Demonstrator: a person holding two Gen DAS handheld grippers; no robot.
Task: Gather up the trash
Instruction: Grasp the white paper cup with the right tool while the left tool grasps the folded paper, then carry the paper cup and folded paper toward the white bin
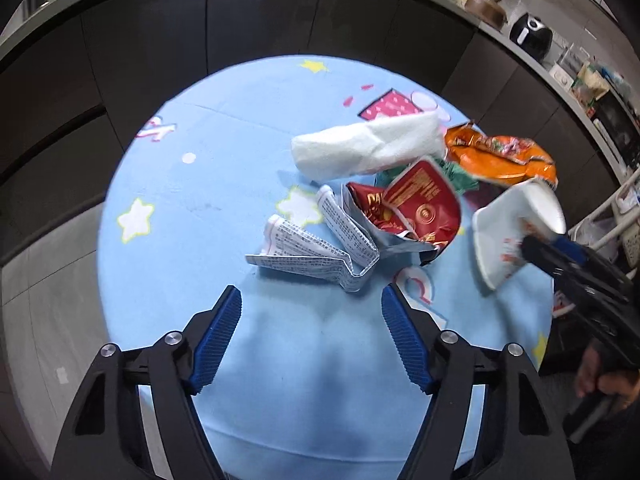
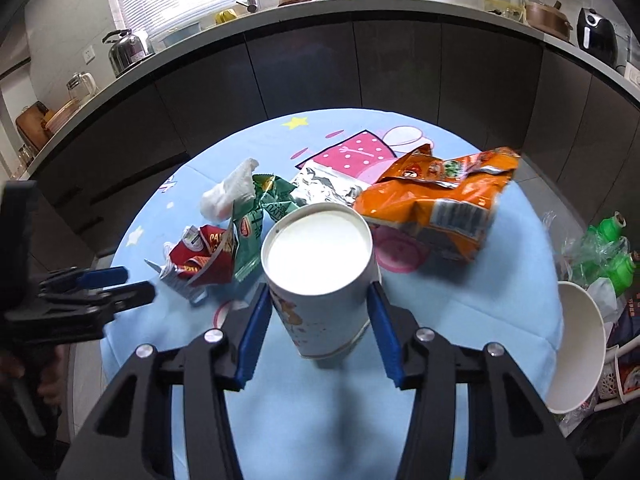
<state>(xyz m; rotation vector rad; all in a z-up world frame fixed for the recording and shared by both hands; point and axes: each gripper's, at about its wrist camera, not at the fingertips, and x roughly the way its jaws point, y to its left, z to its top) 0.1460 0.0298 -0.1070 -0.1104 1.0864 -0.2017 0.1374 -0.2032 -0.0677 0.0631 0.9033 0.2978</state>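
My right gripper (image 2: 318, 300) is shut on a white paper cup (image 2: 320, 272) and holds it above the round blue table (image 2: 460, 312); the cup also shows in the left wrist view (image 1: 508, 232). My left gripper (image 1: 312, 304) is open and empty, just short of a folded printed leaflet (image 1: 316, 248). Beyond it lie a red wrapper (image 1: 416, 208), a white tissue (image 1: 368, 146), a green wrapper (image 2: 260, 220) and an orange snack bag (image 1: 500, 156). The orange snack bag (image 2: 440, 204) lies right of the cup in the right wrist view.
A bin of trash with another paper cup (image 2: 576, 344) and green bottles (image 2: 612, 256) stands off the table's right edge. Dark kitchen cabinets (image 2: 320, 68) curve behind the table. A silver foil piece (image 2: 324, 188) lies near the bag.
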